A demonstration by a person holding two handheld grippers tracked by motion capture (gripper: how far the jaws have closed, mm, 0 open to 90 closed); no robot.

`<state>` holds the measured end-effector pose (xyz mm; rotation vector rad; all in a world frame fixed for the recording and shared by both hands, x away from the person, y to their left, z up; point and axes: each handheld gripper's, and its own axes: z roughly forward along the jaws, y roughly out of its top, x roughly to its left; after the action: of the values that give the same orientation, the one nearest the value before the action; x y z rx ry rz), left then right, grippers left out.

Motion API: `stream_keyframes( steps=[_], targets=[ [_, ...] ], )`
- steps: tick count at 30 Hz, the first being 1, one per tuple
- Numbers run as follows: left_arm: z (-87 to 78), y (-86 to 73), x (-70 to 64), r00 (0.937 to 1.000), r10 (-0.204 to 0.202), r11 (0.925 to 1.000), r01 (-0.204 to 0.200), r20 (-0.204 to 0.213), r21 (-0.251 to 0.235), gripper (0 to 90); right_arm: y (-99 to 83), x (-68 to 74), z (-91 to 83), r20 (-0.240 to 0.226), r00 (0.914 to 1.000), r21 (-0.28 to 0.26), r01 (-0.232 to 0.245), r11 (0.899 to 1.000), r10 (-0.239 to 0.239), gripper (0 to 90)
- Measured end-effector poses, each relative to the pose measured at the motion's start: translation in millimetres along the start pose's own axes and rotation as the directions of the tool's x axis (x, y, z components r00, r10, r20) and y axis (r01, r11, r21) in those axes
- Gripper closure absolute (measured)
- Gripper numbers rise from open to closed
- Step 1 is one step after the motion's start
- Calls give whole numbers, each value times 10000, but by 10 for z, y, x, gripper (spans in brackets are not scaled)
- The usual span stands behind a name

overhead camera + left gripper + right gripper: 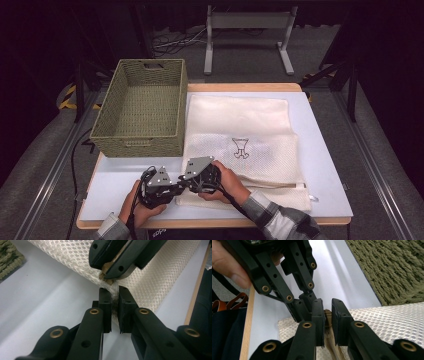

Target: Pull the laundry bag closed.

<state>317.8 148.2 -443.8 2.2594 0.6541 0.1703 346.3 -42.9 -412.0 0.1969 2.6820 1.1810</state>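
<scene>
Both clamping the near-left corner of the mesh bag (240, 145): left gripper (114, 293), right gripper (327, 311). Lying beside the basket (142, 105) on the table (325, 150).

The high view looks forward and down over the woven olive-green basket (141, 107); both gripper views sit close, apparently sharing the cream mesh laundry bag's (160, 277) corner near it.

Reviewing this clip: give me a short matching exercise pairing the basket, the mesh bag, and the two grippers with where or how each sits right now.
Things:
1. woven basket
2. mesh bag
3. left gripper
4. right gripper

States:
A. flat on the table's right half
B. table's far left, nothing inside
C. pinching the bag's near-left corner
D. pinching a tan strap at that corner

Pairs: 1-B, 2-A, 3-C, 4-D
</scene>
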Motion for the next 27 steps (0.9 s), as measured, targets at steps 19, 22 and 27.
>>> stream_keyframes(
  steps=[19,22,27],
  targets=[
    [-23,19,8,10000,67,9999,-67,8,-89,830,-236,-17,-171,-23,10000,700,23,9975,-21,804],
    [-21,21,6,10000,98,9999,-98,-11,-65,829,-253,-1,-131,21,9999,967,116,9952,-119,797],
    [-21,19,3,9999,168,9999,-168,-5,-27,828,-276,-27,-109,-107,9999,1011,10,9949,0,783]
  ],
)
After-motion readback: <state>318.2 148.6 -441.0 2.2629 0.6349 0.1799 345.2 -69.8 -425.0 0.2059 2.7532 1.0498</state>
